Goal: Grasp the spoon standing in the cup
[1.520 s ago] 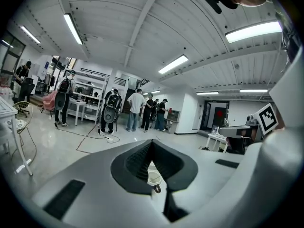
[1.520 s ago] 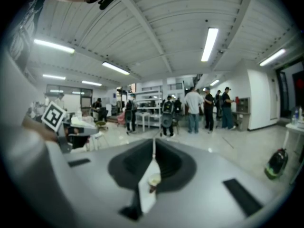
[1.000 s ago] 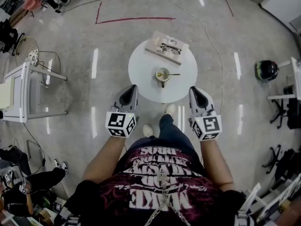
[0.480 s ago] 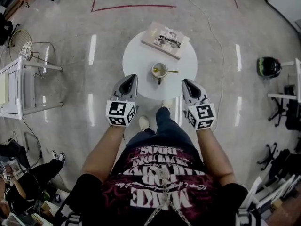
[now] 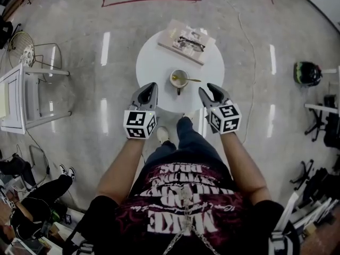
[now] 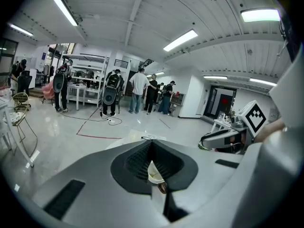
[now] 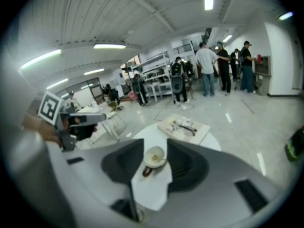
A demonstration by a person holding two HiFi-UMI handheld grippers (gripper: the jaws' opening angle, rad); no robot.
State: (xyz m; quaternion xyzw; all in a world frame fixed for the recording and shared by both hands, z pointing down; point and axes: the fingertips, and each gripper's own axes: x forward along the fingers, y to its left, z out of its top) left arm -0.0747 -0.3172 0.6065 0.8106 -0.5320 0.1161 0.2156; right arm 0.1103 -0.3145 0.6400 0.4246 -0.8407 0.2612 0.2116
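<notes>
Spoon (image 5: pixel 192 79): leans in cup (image 5: pixel 171 80), handle over its right rim, mid-surface (image 5: pixel 154 68).
Right gripper (image 5: pixel 208 91): jaws opening, empty, short of cup.
Left gripper (image 5: pixel 147 90): closed, empty.
Risk: jaws clip the rim, tipping cup or knocking spoon away.

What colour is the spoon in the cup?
Gold; the spoon shows best in the head view, its handle sticking out past the rim.

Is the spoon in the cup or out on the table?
In: the spoon rests inside the cup, handle poking over the rim.
</notes>
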